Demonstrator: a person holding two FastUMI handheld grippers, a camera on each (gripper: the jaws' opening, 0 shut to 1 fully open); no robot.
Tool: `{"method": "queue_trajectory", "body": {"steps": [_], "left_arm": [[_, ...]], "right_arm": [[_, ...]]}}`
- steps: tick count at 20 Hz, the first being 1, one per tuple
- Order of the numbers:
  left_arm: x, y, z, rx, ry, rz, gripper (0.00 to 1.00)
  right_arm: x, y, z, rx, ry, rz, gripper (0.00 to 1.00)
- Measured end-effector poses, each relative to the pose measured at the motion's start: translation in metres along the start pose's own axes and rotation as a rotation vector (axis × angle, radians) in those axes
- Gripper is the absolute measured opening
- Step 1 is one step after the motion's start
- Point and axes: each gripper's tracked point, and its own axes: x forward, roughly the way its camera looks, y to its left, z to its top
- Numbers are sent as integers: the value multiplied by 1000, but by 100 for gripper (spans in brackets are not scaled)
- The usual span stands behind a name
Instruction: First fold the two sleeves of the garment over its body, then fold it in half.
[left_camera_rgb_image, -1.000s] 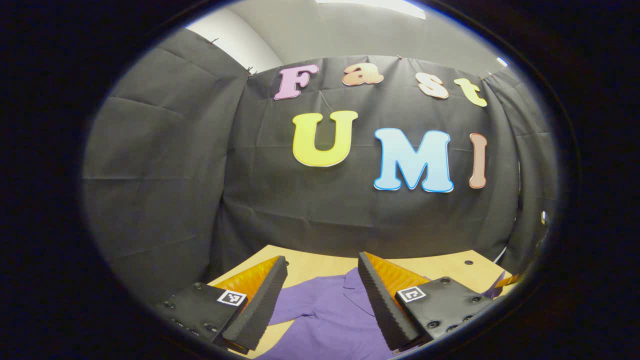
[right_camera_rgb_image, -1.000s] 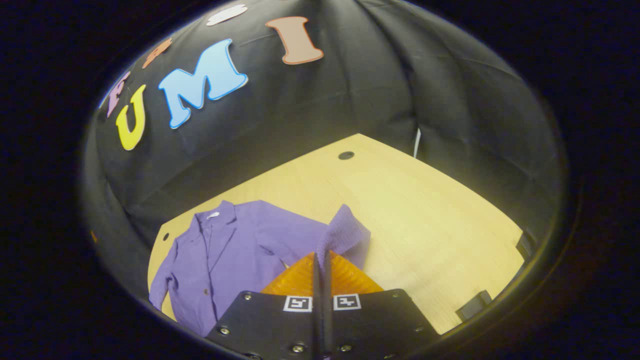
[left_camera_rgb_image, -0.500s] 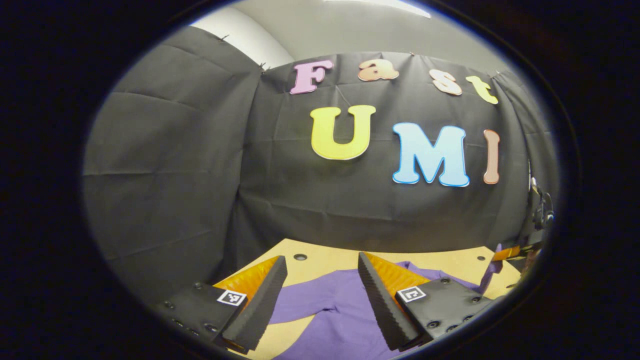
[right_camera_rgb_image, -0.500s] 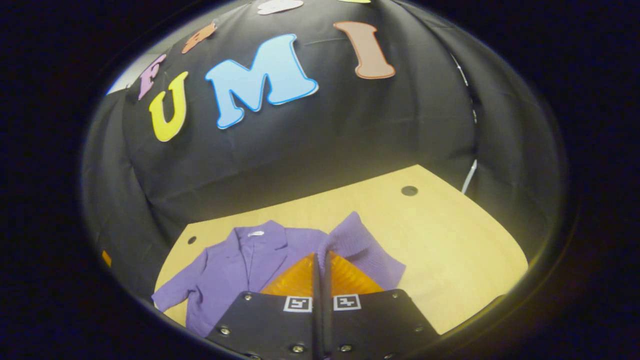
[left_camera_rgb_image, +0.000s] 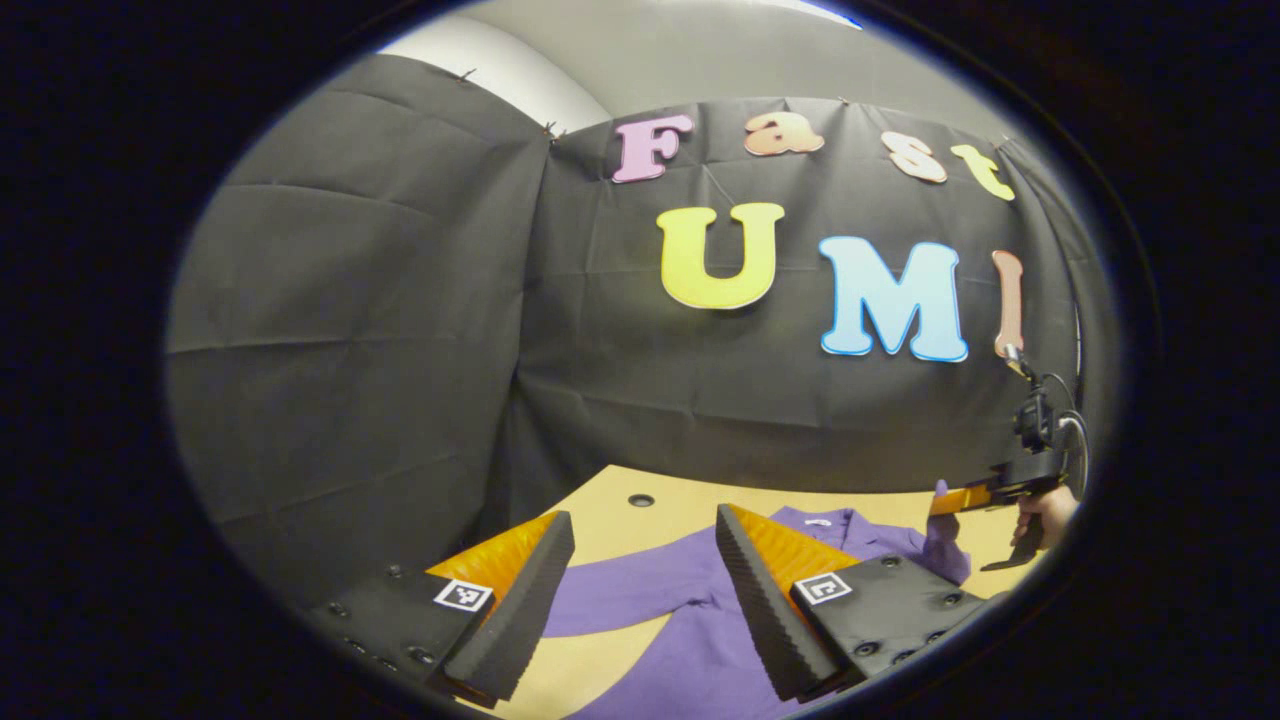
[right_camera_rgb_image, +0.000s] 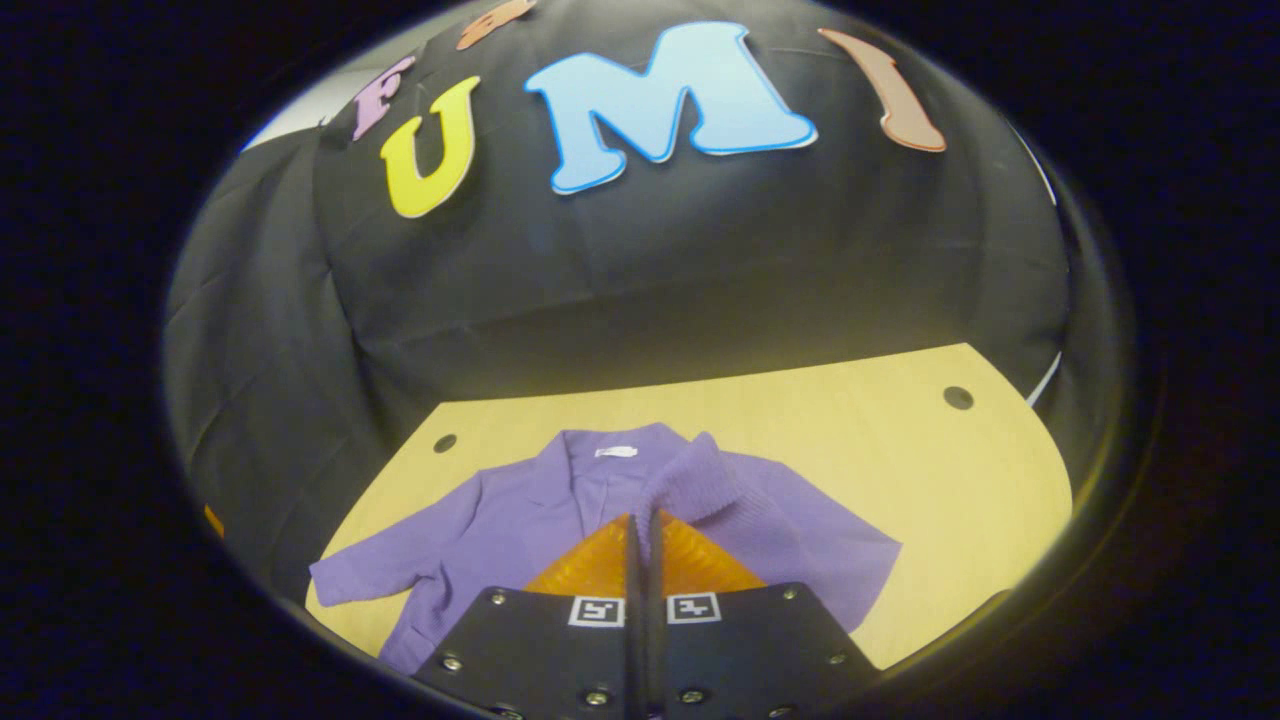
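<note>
Purple knit garment (right_camera_rgb_image: 520, 510) lies face up on the light wooden table (right_camera_rgb_image: 850, 440), collar toward the far wall, a small white label visible inside the neck. Fabric is ribbed, open down the front with lapels. In the right gripper view its left sleeve (right_camera_rgb_image: 385, 560) lies spread flat out to the left, toward the table's near left edge; its right sleeve (right_camera_rgb_image: 700, 480) is lifted off the table, the cuff end pinched and raised over the right shoulder area, the rest draping down to the right. The right gripper (right_camera_rgb_image: 643, 540) has its fingers pressed together on that cuff, no gap between them. In the left gripper view the same gripper (left_camera_rgb_image: 975, 497) appears at the far right, held by a hand (left_camera_rgb_image: 1045, 510), with purple cloth hanging from its tip. The left gripper (left_camera_rgb_image: 640, 560) hovers above the garment (left_camera_rgb_image: 690, 640), fingers spread wide apart with nothing between them; below it the flat sleeve (left_camera_rgb_image: 620, 595) runs leftward across the table (left_camera_rgb_image: 600, 510). Round holes mark the table's far corners. Black cloth wall (right_camera_rgb_image: 700, 270) stands behind the table.
</note>
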Motion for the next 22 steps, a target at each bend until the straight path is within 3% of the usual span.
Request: {"method": "queue_trajectory", "body": {"steps": [9, 17, 18, 19, 22], "left_arm": [[-20, 29, -6, 16, 23, 114, 96], [-24, 39, -11, 20, 45, 145, 96], [-22, 39, -11, 13, 45, 141, 96], [-20, 37, -12, 4, 46, 134, 96], [-17, 33, -16, -13, 54, 116, 96]], "right_arm": [[61, 58, -57, -87, 136, 97, 2], [68, 101, -76, -102, 154, 223, 9], [62, 102, -75, -118, 149, 218, 27], [58, 100, -73, -137, 139, 216, 30], [46, 94, -62, -186, 101, 187, 85]]}}
